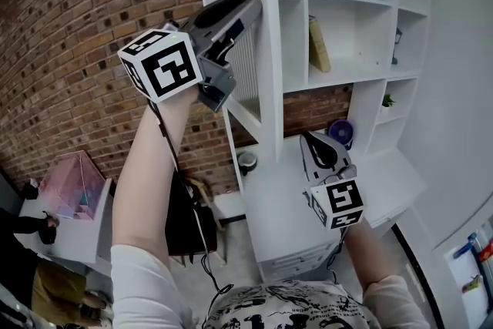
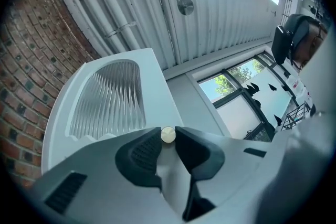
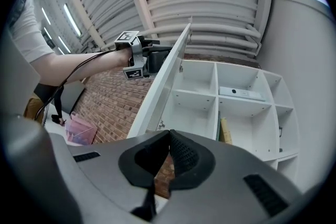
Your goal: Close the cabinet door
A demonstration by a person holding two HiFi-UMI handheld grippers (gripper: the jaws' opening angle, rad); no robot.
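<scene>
Door: the cabinet door [image 1: 266, 73], ribbed glass in a white frame, stands swung out from the shelf unit [image 1: 295, 27].
Handling: probably light, stiff and free on its hinges; the glass wants a gentle swing.
Hold: the small round knob [image 2: 168, 135].
Left tool [image 1: 248, 10]: clamped on the knob.
Right tool [image 3: 169, 136]: jaws together, empty.

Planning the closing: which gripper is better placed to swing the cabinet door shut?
Left. The left gripper is clamped on the door knob; the right gripper is shut, empty, apart from the cabinet door.
</scene>
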